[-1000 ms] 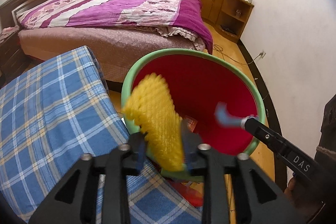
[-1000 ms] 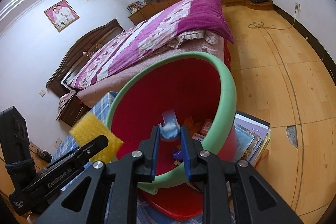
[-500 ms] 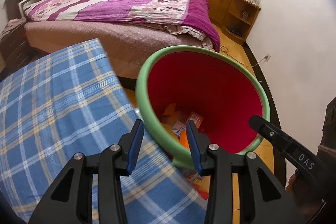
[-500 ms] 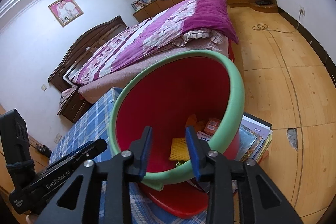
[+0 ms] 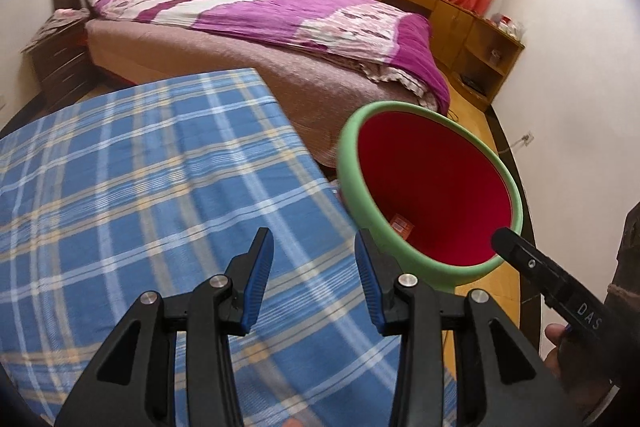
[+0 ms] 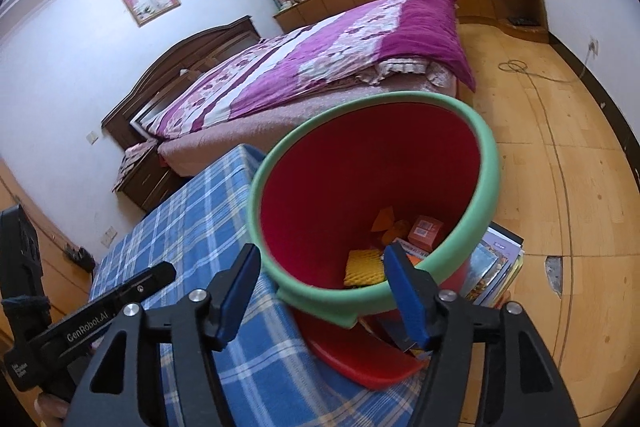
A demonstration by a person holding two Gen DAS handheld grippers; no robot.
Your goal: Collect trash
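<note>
Hanging over the blue checked cloth point(image 5: 120, 195) beside the red bin point(image 6: 493, 163), left gripper point(image 5: 314, 277) empty and apart; right gripper point(image 6: 322, 293) just opening, nothing between, yellow net point(image 6: 362, 267) inside bin.

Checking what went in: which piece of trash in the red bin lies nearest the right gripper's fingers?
The yellow foam net, lying at the near side of the red bin; the orange box and orange scrap sit farther back.

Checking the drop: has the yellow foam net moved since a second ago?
Yes. It left the left tool and now lies inside the red bin, yellow foam net at the bottom.
</note>
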